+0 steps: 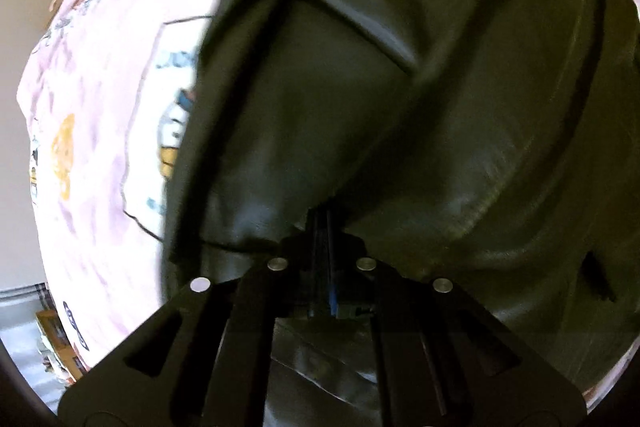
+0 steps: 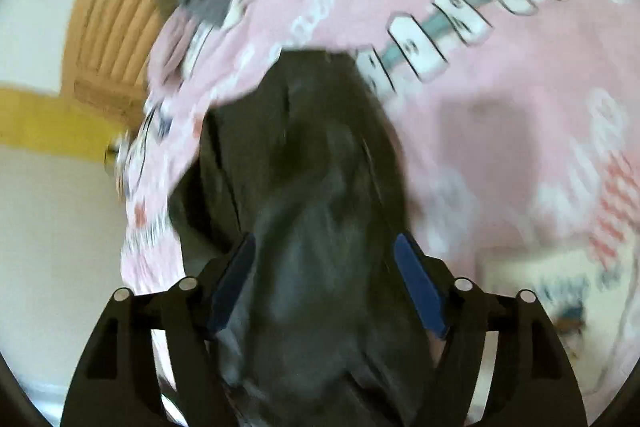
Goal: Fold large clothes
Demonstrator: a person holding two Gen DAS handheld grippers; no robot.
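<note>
1. The left gripper (image 1: 325, 227) is pinching a fold of the dark garment (image 1: 400, 107), which is lying across the pink printed bedspread (image 1: 100, 107).
2. The garment is looking soft, smooth, probably heavy and slippery; a seam or hem is likely offering the surest hold.
3. The right gripper (image 2: 326, 283) is standing wide, pads (image 2: 420, 291) flanking the cloth without pressing.
4. No containers are showing.

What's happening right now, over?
Left gripper shut on dark jacket. Right gripper open, jacket between. Pink bedspread underneath. Nothing blocking.
</note>
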